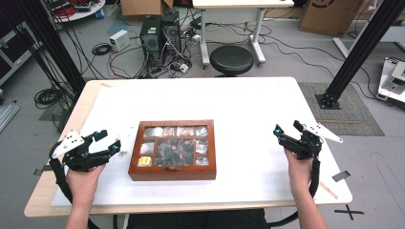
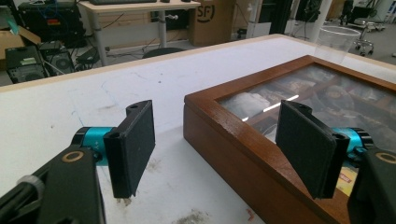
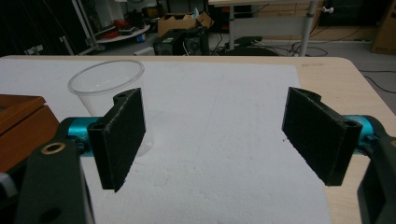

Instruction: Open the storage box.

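A brown wooden box (image 1: 172,172) with a glass lid lies shut in the middle of the white table (image 1: 239,100); small packets fill its compartments. My left gripper (image 1: 108,140) is held just left of the box, open, with nothing between its jaws. In the left gripper view, the left gripper (image 2: 215,112) straddles the box's near corner (image 2: 201,116) without touching it. My right gripper (image 1: 288,128) hovers open to the right of the box. In the right gripper view, the right gripper (image 3: 215,98) has bare table ahead, with a clear plastic cup (image 3: 105,84) behind its left jaw.
The clear cup (image 2: 336,39) stands past the far side of the box. Beyond the table's far edge are a black stool (image 1: 231,59), computer towers (image 1: 160,33), a white desk and floor cables. A black frame post (image 1: 353,52) rises at the right.
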`<state>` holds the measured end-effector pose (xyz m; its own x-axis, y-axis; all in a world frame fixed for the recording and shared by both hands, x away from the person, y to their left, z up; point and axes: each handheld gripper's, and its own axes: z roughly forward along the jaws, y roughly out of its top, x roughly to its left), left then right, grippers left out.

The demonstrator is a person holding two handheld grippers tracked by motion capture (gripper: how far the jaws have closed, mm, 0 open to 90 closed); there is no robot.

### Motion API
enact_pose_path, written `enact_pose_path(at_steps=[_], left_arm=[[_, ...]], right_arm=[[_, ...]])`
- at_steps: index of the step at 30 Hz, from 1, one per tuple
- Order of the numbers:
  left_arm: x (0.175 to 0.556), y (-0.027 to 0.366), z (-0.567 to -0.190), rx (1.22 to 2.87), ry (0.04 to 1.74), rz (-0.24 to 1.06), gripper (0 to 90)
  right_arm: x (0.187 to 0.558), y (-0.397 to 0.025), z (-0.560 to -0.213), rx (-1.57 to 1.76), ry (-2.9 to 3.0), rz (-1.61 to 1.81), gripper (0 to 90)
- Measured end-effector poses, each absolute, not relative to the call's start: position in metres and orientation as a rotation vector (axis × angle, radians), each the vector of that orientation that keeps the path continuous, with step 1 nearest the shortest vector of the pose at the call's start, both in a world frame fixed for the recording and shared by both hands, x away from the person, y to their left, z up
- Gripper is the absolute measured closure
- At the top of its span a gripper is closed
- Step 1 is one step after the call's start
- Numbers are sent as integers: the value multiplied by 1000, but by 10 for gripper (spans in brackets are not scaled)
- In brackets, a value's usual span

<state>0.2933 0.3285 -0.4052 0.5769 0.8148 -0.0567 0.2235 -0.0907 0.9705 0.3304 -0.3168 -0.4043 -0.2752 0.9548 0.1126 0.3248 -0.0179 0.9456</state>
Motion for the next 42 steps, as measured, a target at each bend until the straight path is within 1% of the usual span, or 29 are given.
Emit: enact_pose_path(at_steps=[8, 15, 21, 26, 32, 35, 42], left_arm=[[292, 326, -405, 1638, 867, 628, 284], [286, 326, -396, 1603, 822, 582, 284], [271, 315, -395, 1657, 772, 567, 284], [257, 312, -396, 1667, 758, 556, 276], [247, 312, -409, 1727, 771, 481, 265], [245, 310, -414, 1790, 788, 449, 264], [243, 307, -422, 1867, 782, 363, 264]], right_arm=[[330, -319, -403, 1335, 1637, 1295, 218], [330, -320, -403, 1340, 1640, 1292, 219], [328, -321, -401, 1331, 1619, 1287, 218], [325, -323, -400, 1332, 1599, 1291, 218], [328, -323, -401, 1340, 1603, 1290, 219], [328, -323, -402, 1341, 1605, 1287, 219], [329, -324, -401, 1337, 1601, 1286, 218]])
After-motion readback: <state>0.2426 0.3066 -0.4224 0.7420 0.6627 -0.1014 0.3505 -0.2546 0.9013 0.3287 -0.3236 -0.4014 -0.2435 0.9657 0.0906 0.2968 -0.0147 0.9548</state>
